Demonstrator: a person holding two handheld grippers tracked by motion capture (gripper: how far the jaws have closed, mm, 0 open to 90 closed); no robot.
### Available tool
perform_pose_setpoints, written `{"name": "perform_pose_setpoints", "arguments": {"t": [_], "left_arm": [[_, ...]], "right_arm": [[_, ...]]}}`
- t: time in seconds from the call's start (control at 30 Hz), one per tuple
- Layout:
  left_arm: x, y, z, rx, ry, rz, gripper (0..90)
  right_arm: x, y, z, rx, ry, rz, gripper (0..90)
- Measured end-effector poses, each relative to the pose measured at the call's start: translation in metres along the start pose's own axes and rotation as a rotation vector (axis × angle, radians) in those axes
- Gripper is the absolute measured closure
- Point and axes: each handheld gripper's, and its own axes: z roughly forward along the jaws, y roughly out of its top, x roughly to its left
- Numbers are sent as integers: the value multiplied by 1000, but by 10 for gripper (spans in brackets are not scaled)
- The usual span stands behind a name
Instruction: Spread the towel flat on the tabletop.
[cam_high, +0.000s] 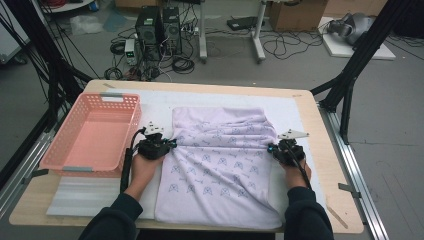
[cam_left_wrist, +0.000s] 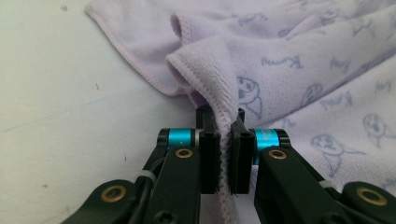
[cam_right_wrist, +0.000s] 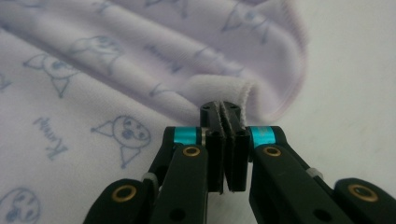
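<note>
Now both grippers, left gripper (cam_high: 170, 144) and right gripper (cam_high: 272, 148), pinch the cloth (cam_high: 220, 165) hems in their fingers; we lift evenly, keeping the fold taut.

Dark sleeves, black left tool (cam_high: 172, 144) and right tool (cam_high: 271, 148), cyan bands, brass screws

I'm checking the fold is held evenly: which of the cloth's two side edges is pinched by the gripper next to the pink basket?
The left side edge of the lilac printed cloth, clamped by the left gripper beside the pink plastic basket; the right gripper pinches the opposite edge.
</note>
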Motion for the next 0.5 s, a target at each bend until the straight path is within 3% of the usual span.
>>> {"name": "perform_pose_setpoints", "arguments": {"t": [0.13, 0.23, 0.3, 0.37, 0.5], "left_arm": [[-3, 1, 7, -18, 13, 0, 827], [-2, 1, 5, -5, 10, 1, 640], [-1, -1, 0, 23, -10, -16, 478], [-3, -4, -9, 39, -33, -14, 453], [-8, -10, -22, 28, -50, 5, 439]], "right_arm": [[-6, 12, 10, -21, -93, -10, 887], [-7, 19, 14, -25, -165, -19, 883], [-6, 20, 13, -42, -143, 31, 809], [-3, 20, 6, -62, -115, 51, 673], [4, 11, -19, -103, -86, 43, 559]]}}
